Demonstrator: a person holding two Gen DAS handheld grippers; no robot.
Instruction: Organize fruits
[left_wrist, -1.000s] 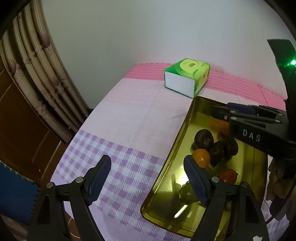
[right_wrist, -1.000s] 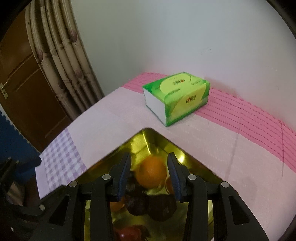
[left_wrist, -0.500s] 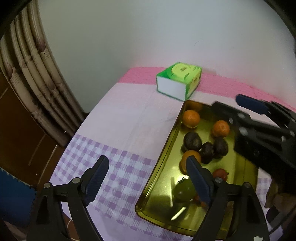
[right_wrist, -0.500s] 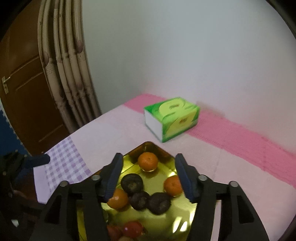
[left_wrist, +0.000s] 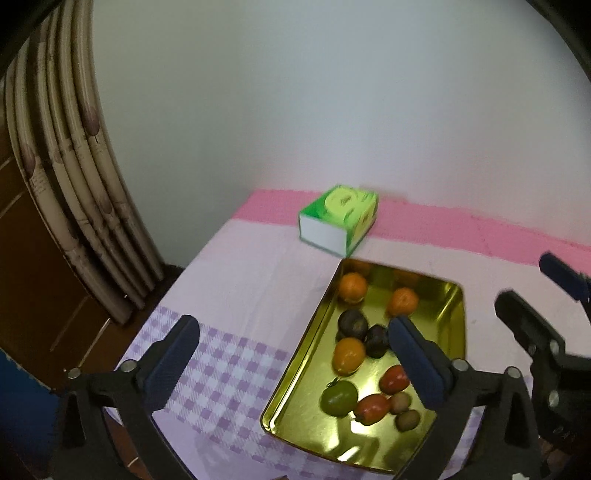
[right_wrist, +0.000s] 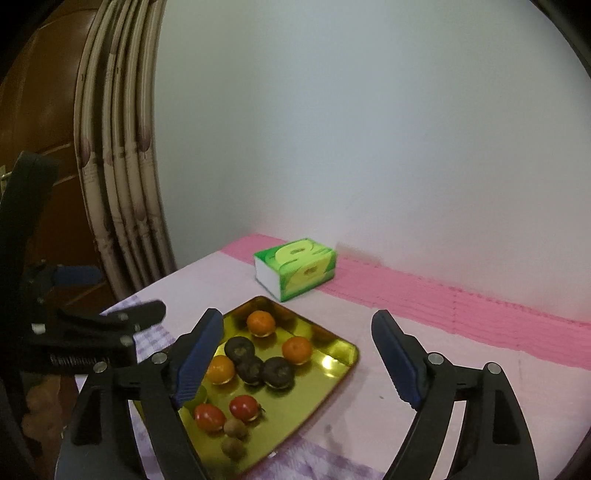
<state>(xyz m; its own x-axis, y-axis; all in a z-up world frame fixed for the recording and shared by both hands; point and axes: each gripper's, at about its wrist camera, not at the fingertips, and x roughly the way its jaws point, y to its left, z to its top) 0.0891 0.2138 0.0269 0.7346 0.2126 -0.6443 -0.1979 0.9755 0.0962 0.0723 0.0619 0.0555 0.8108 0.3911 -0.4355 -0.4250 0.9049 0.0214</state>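
Note:
A gold tray (left_wrist: 456, 325) (right_wrist: 347, 354) on the table holds three oranges, among them one at its far corner (left_wrist: 353, 287) (right_wrist: 261, 323). Dark round fruits (right_wrist: 275, 371), two red tomatoes (right_wrist: 243, 407), a green tomato (left_wrist: 339, 398) and small brown fruits (left_wrist: 407, 420) lie in it too. My left gripper (left_wrist: 291, 328) hovers above the tray's near left side, its jaws opening with nothing between them. My right gripper (right_wrist: 297, 321) hangs above and behind the tray's right half. Its jaws are opening too and hold nothing. Each gripper shows in the other's view (left_wrist: 535, 291) (right_wrist: 114, 291).
A green tissue box (left_wrist: 340, 225) (right_wrist: 295, 267) stands just beyond the tray's far corner, near the white wall. The tablecloth (left_wrist: 240, 280) is pink with a lilac check at the near left edge. Folded curtains (left_wrist: 74, 184) and a brown door lie to the left.
My right gripper let go of the orange, which now lies at the tray's far corner, and drew back and up. My left gripper rose and its jaws widened.

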